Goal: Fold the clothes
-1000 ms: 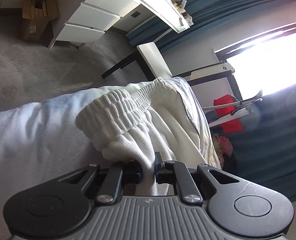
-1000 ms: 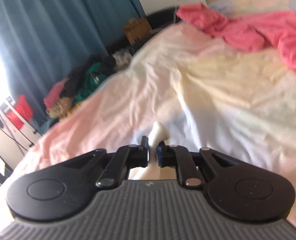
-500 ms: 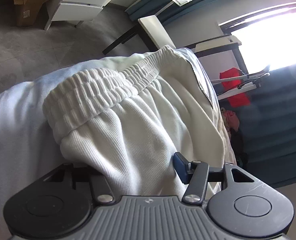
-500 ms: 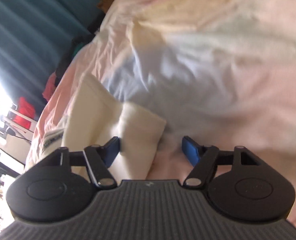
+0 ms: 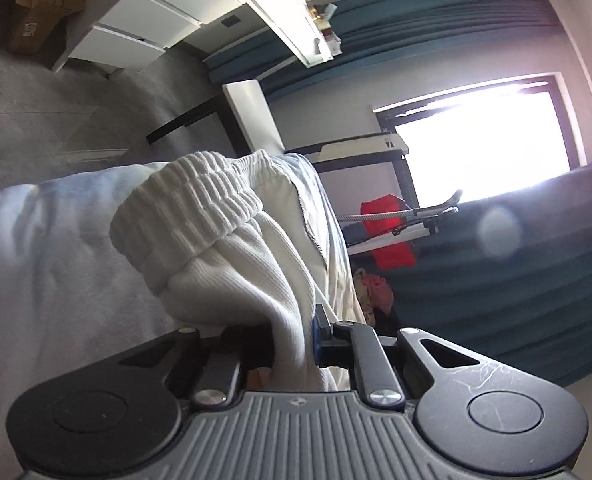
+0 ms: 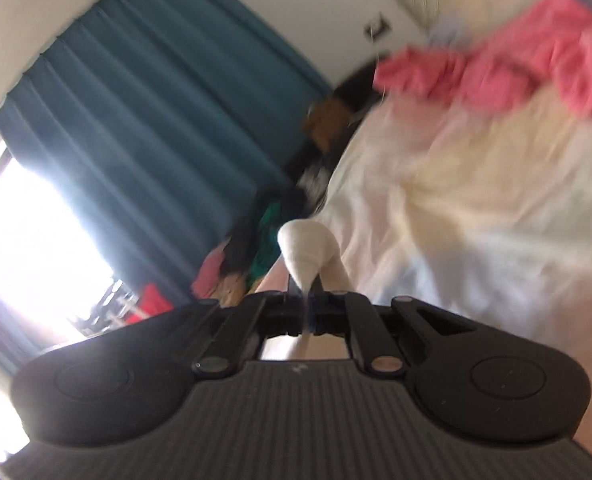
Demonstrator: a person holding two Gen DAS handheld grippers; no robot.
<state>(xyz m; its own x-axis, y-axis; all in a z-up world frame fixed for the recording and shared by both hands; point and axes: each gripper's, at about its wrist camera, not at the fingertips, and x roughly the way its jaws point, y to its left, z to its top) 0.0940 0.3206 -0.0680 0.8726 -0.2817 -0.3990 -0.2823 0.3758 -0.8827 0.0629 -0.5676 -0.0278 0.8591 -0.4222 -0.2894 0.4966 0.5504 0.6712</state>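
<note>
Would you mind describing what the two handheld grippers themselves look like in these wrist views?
The left gripper and right gripper look alike: a grey ribbed body flanked by two rounded black housings with circular discs, black linkage arms with silver screw heads, and blue pads on the fingers. The left's right housing is scratched. No cables or sleeves show.

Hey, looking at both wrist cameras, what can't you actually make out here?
- Left wrist: the left gripper has one finger buried under the white pants.
- Right wrist: motion blur smears the pink clothes and bed sheet.
- Right wrist: the right gripper body hides the pinched cloth's lower part.
</note>
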